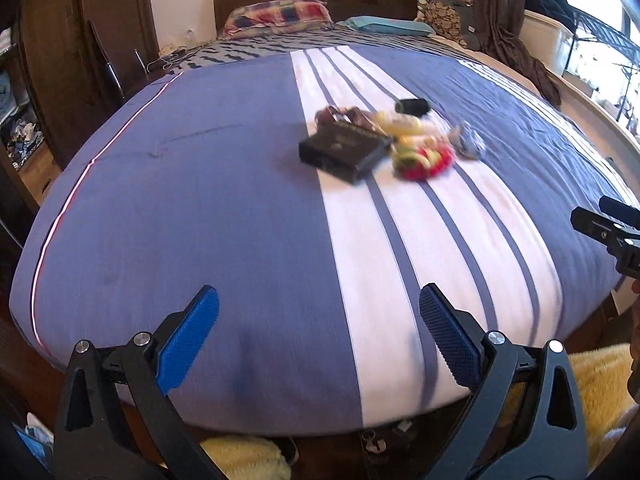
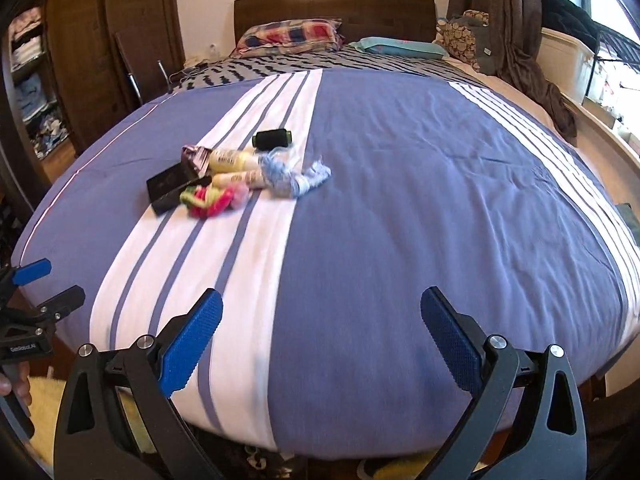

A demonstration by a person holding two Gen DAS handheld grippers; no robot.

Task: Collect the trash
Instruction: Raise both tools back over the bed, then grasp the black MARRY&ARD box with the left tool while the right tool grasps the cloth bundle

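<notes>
A small heap of trash lies mid-bed on the white stripe of the blue cover (image 1: 240, 200). It holds a flat black box (image 1: 344, 152) (image 2: 172, 186), two pale yellow tubes (image 2: 232, 160), a black roll (image 1: 412, 106) (image 2: 273, 138), a red, pink and green crinkled wrapper (image 1: 424, 160) (image 2: 212, 198), a blue-white crumpled wrapper (image 2: 292, 178) and a dark foil packet (image 2: 195, 157). My left gripper (image 1: 318, 300) is open and empty over the foot of the bed. My right gripper (image 2: 322, 304) is open and empty too, right of the left one.
Pillows (image 2: 292, 34) and a wooden headboard (image 2: 334, 6) stand at the far end. A wardrobe with shelves (image 2: 60, 72) is on the left, a curtain (image 2: 516, 24) and window ledge on the right. Yellow fluffy rug (image 1: 248, 460) and shoes lie on the floor below the bed's foot.
</notes>
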